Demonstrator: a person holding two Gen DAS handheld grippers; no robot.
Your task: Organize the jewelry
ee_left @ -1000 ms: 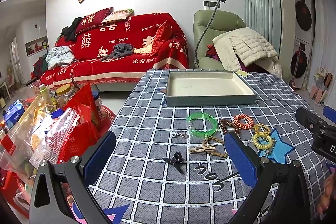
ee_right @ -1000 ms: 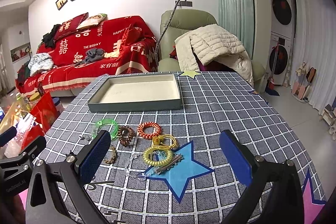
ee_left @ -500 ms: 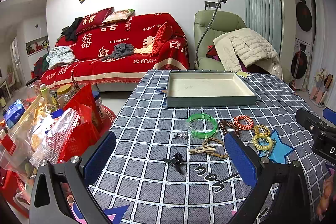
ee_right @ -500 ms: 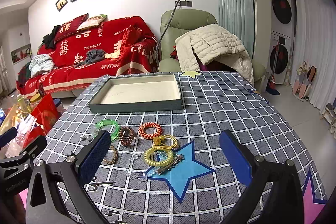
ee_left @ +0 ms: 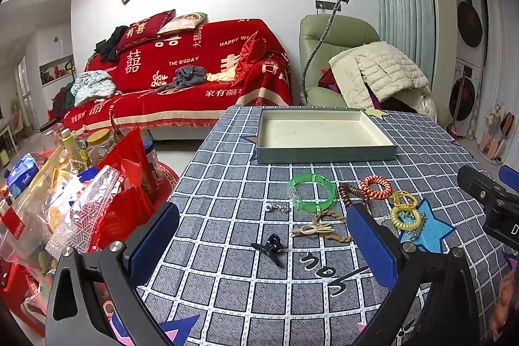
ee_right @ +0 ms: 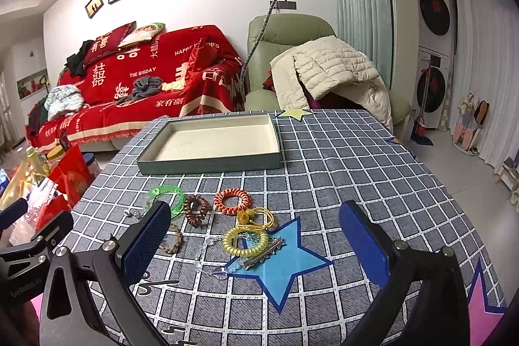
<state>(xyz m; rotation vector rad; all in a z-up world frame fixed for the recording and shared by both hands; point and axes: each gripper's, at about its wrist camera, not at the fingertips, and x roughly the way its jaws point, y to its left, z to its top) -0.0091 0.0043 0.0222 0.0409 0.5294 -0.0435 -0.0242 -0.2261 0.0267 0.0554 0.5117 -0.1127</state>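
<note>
An empty grey-green tray (ee_left: 327, 151) (ee_right: 207, 164) stands at the far side of the checked tablecloth. In front of it lie a green bangle (ee_left: 310, 192) (ee_right: 163, 192), a brown coil tie (ee_right: 195, 209), an orange coil tie (ee_left: 376, 187) (ee_right: 232, 200), a yellow coil tie (ee_left: 405, 218) (ee_right: 245, 242), a braided cord (ee_left: 324, 226), a small black clip (ee_left: 271, 245) and a metal hair clip (ee_right: 264, 253). My left gripper (ee_left: 262, 242) is open and empty above the black clip. My right gripper (ee_right: 256, 244) is open and empty above the yellow tie.
Bags of snacks and jars (ee_left: 65, 196) crowd the floor left of the table. A red sofa (ee_left: 181, 80) and a green armchair with a cream jacket (ee_right: 324, 73) stand behind it. The table's left edge (ee_left: 181, 180) is near my left gripper.
Both grippers have barely moved; the views have drifted slightly. Both stay open and empty.
</note>
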